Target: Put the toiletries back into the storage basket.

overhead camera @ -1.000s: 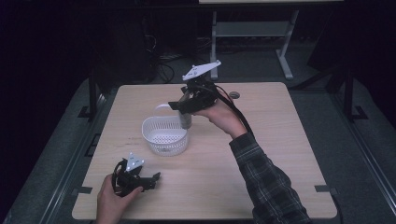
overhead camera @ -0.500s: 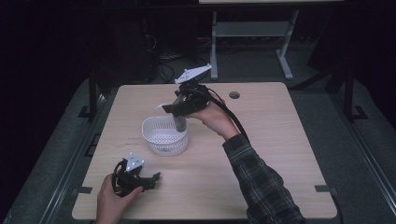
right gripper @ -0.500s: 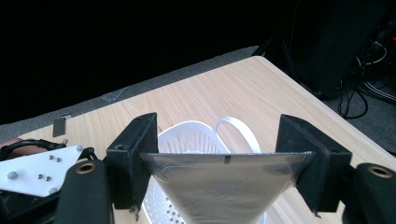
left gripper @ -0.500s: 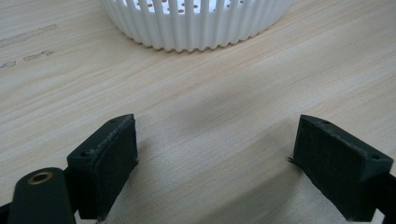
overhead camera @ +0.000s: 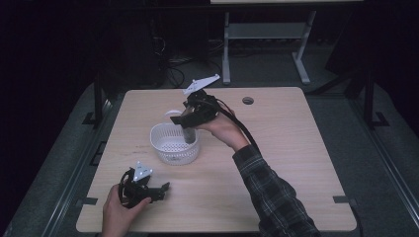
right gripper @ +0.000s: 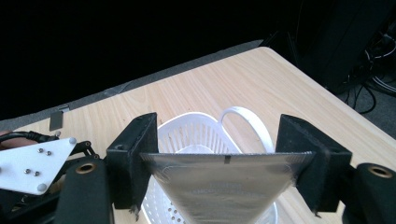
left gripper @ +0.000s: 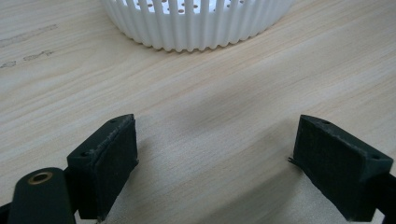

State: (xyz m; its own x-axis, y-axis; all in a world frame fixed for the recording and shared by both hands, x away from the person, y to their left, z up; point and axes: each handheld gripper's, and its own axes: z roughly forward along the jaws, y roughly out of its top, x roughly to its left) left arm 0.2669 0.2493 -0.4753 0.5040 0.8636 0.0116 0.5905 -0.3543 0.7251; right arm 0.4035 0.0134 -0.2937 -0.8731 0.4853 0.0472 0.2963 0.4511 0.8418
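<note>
The right gripper [right gripper: 226, 163] clamps a grey metal cone-shaped cup [right gripper: 224, 186], long axis upright, narrow end pointing down over the white slotted plastic basket [overhead camera: 174, 144]; the left gripper [left gripper: 219, 163], at the basket's 7 o'clock, gapes empty.

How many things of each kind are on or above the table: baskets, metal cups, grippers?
White basket: 1
Grey metal cup, held over the basket by the right gripper: 1
Grippers, counting the left gripper resting on the table: 2
Total: 4
</note>
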